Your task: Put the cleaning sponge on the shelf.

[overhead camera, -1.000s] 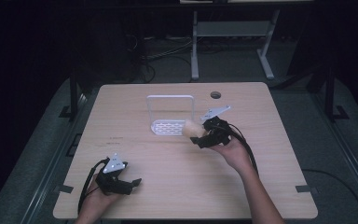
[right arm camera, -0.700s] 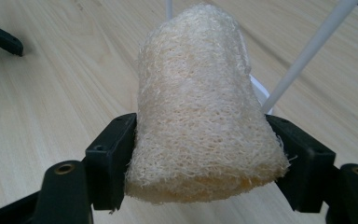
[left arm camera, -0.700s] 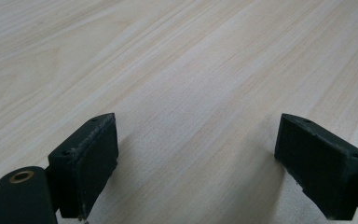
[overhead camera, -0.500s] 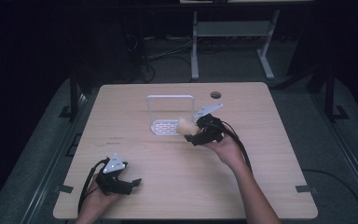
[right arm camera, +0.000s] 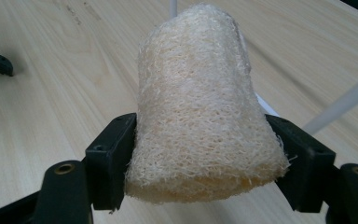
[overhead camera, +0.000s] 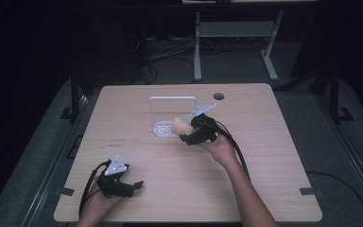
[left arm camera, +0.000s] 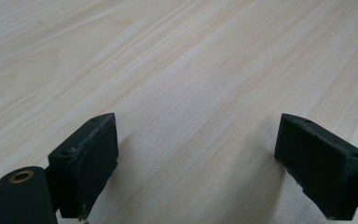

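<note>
Over the middle of the table (overhead camera: 264,156), the right gripper (overhead camera: 185,134) has a loofah (right arm camera: 200,107) pinched between its two black jaws. From the right gripper view you can see the jaws pressing in on both flanks of it, low down, with the rounded top of the pale, fibrous pad standing up well clear of them. It's up off the wood, carried in the air.

From the high view, the loofah (overhead camera: 181,126) sits right at the near right corner of the white rack (overhead camera: 172,100), a small wire-framed holder with an upright frame at the back and a slotted base (overhead camera: 163,128) lying flat on the table. The loofah overlaps the base's right edge in that view; whether it touches the rack I can't tell. What shows of the slotted base is bare. In the right gripper view a white bar of the rack (right arm camera: 340,108) slants past just behind the loofah.

Down at the near left corner, the left gripper (overhead camera: 133,185) rests low by the table's edge, well apart from the rack. Its own view shows the jaws spread wide over plain wood grain, nothing between them. Near the far edge, a small dark round hole (overhead camera: 218,96) sits in the tabletop.
</note>
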Demonstrator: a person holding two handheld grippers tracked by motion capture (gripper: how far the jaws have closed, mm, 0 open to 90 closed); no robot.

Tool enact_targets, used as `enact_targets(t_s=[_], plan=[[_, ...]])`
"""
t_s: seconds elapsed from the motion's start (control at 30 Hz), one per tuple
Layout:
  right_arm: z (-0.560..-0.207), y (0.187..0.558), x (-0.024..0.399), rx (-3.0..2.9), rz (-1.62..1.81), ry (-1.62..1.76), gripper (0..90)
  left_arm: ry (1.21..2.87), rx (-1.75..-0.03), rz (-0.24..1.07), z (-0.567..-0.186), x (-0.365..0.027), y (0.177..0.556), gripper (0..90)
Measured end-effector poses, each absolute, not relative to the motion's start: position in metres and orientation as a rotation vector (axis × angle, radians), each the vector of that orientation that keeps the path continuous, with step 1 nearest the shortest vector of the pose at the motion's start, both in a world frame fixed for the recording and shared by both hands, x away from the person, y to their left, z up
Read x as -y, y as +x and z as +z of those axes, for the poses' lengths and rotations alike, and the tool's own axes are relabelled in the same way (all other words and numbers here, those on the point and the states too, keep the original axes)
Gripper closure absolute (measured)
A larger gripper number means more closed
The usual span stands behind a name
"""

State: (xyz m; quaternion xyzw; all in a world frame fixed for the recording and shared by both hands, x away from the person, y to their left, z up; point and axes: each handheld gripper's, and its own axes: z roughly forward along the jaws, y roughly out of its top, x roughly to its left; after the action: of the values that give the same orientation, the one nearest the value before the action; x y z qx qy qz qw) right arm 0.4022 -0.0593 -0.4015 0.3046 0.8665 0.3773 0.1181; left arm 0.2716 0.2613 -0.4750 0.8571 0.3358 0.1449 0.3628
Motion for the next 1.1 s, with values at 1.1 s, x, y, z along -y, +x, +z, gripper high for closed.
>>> enact_targets(t_s=[1.1], plan=[[-0.435, 0.444, 0.015, -2.551, 1.016, 0.892, 28.6, 2.209, -0.863, 0.372, -0.475, -0.261, 0.272, 12.6]])
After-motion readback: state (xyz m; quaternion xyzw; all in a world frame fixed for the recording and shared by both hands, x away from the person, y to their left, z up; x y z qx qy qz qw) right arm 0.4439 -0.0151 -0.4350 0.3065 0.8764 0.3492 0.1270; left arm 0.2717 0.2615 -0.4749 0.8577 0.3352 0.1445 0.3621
